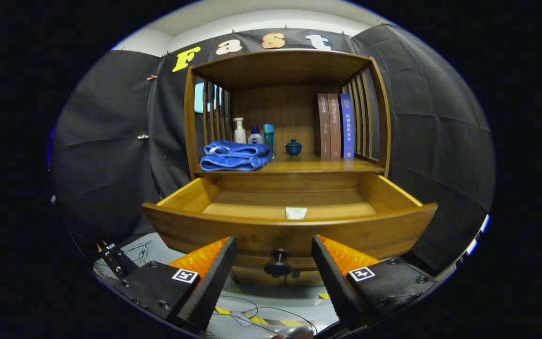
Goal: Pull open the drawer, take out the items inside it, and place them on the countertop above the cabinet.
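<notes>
A wooden cabinet's drawer (290,226) stands pulled out toward me. A small white card-like item (296,213) lies on the drawer's floor near its front wall. The dark round drawer knob (278,263) sits in the gap between my fingers, untouched. My gripper (273,252) is open, its fingers (214,278) spread well apart on either side of the knob, just in front of the drawer's front panel. The countertop (318,165) above the drawer carries a folded blue towel (235,156).
On the countertop behind the towel stand three small bottles (254,133), a small dark lidded cup (293,147) and three upright books (336,126) at the right. Slatted side walls and a top board enclose the shelf. Cables (252,316) lie on the floor below.
</notes>
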`<act>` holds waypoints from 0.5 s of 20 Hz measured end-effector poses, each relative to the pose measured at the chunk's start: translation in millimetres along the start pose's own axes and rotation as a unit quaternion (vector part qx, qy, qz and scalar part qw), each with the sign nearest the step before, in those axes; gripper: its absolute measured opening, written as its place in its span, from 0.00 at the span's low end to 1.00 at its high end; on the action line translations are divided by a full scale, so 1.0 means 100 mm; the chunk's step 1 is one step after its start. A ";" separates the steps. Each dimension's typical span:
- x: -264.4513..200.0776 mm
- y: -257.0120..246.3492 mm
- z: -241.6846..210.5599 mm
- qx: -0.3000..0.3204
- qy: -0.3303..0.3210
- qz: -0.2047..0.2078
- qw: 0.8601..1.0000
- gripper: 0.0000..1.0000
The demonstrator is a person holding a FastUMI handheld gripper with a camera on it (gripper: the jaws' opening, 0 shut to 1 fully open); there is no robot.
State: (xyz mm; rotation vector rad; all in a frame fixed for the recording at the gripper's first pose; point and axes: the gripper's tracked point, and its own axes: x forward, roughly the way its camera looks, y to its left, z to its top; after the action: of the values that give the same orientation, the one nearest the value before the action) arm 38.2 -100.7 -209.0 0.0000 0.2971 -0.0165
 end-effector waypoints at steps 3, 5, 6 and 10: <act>0.08 0.07 0.27 0.007 0.028 0.022 0.999 1.00; 0.22 -0.04 0.47 0.015 0.040 0.007 0.999 0.99; 0.31 -0.08 0.56 0.019 0.049 -0.002 0.999 0.99; 0.79 -0.24 0.63 0.032 0.120 -0.026 0.992 0.99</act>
State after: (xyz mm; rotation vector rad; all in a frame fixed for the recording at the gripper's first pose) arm 131.3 -126.6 -171.8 0.0587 0.5374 -0.0784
